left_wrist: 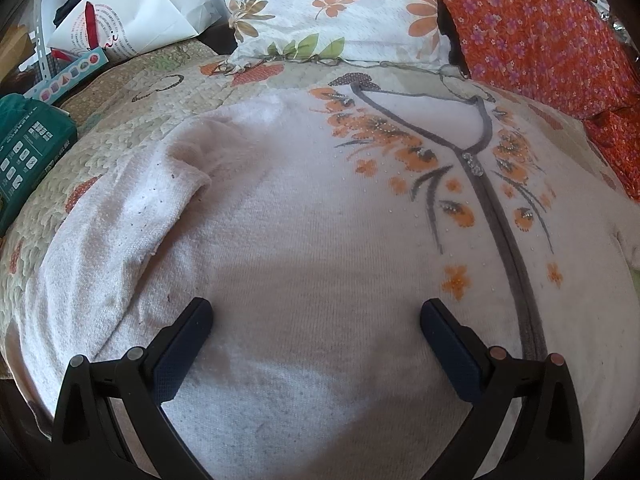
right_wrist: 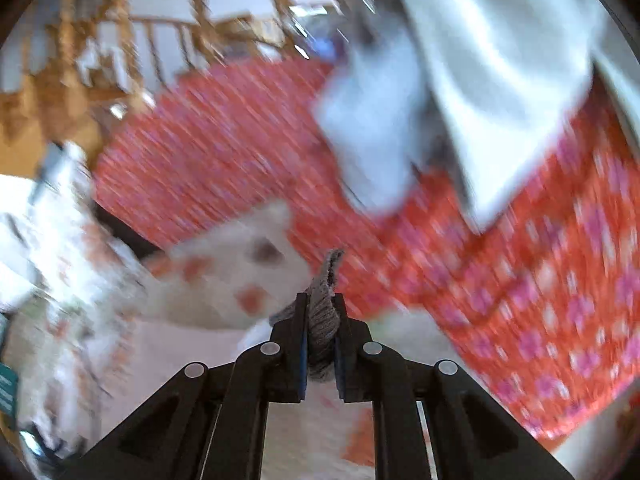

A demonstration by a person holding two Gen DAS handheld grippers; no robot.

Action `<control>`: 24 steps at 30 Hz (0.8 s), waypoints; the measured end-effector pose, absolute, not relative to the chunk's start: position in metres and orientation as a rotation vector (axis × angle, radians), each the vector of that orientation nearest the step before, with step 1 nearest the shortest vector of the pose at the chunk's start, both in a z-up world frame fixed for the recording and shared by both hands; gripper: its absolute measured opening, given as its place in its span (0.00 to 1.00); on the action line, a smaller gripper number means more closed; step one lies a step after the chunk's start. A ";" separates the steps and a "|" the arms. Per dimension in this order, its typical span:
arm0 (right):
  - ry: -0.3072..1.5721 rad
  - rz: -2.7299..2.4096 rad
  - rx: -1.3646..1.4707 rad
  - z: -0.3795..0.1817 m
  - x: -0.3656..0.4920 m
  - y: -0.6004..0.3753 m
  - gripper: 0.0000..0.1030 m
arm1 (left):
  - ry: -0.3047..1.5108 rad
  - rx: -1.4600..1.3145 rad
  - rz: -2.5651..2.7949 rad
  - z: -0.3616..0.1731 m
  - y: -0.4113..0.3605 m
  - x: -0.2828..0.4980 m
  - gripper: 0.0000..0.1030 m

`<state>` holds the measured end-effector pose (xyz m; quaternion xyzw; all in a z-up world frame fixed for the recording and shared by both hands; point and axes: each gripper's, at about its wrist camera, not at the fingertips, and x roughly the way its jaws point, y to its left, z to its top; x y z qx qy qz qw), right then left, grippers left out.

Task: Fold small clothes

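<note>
Quilted bedspread (left_wrist: 120, 128), floral pillow (left_wrist: 336, 4), red flowered cloth (left_wrist: 540, 32), white paper bag (left_wrist: 136, 12); blurred wooden railing (right_wrist: 120, 32).

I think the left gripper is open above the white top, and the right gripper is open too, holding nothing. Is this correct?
Not quite. In the right wrist view the right gripper is shut on a grey knitted piece. The left gripper is indeed open above the white top.

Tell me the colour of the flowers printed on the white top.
Orange, with grey stems, on the white top; clearest in the left wrist view.
</note>
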<state>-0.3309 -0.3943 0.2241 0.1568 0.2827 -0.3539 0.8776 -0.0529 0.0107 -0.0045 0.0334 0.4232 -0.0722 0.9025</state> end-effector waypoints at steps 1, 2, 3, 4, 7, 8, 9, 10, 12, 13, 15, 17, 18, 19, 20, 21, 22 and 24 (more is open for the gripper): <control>0.622 -0.782 0.346 0.211 -0.336 -0.403 0.13 | 0.875 0.070 -0.150 -0.005 0.011 -0.053 1.00; 0.650 -0.827 0.375 0.199 -0.347 -0.413 0.13 | 0.876 0.070 -0.150 -0.004 0.010 -0.052 1.00; 0.663 -0.858 0.406 0.192 -0.354 -0.419 0.14 | 0.876 0.071 -0.149 -0.005 0.010 -0.053 1.00; 0.667 -0.875 0.433 0.185 -0.362 -0.423 0.14 | 0.875 0.070 -0.148 -0.005 0.010 -0.053 1.00; 0.679 -0.876 0.446 0.176 -0.374 -0.417 0.32 | 0.874 0.070 -0.146 -0.005 0.010 -0.053 1.00; 0.682 -0.871 0.435 0.176 -0.373 -0.411 0.38 | 0.875 0.071 -0.146 -0.004 0.010 -0.053 1.00; 0.686 -0.857 0.423 0.175 -0.370 -0.404 0.41 | 0.876 0.071 -0.146 -0.005 0.010 -0.053 1.00; 0.692 -0.830 0.412 0.173 -0.367 -0.396 0.43 | 0.880 0.071 -0.145 -0.005 0.011 -0.053 1.00; 0.711 -0.760 0.405 0.166 -0.356 -0.373 0.46 | 0.893 0.074 -0.149 -0.004 0.011 -0.052 1.00; 0.717 -0.731 0.405 0.163 -0.350 -0.365 0.46 | 0.898 0.075 -0.151 -0.004 0.011 -0.053 1.00; 0.735 -0.654 0.409 0.156 -0.334 -0.342 0.49 | 0.920 0.077 -0.161 -0.002 0.013 -0.052 1.00; 0.764 -0.572 0.407 0.144 -0.314 -0.316 0.49 | 0.951 0.075 -0.174 0.002 0.015 -0.053 1.00; 0.781 -0.534 0.404 0.138 -0.303 -0.303 0.50 | 0.961 0.072 -0.177 0.005 0.016 -0.054 1.00; 0.792 -0.508 0.400 0.133 -0.295 -0.293 0.50 | 0.973 0.062 -0.179 0.009 0.020 -0.055 1.00; 0.805 -0.482 0.397 0.126 -0.285 -0.281 0.50 | 0.978 0.054 -0.178 0.012 0.022 -0.057 1.00; 0.813 -0.460 0.395 0.121 -0.278 -0.270 0.50 | 0.976 0.033 -0.176 0.021 0.031 -0.060 1.00; 0.822 -0.428 0.399 0.115 -0.269 -0.259 0.50 | 0.969 0.018 -0.174 0.027 0.037 -0.063 1.00; 0.832 -0.392 0.407 0.106 -0.260 -0.244 0.52 | 0.939 -0.023 -0.163 0.045 0.059 -0.067 1.00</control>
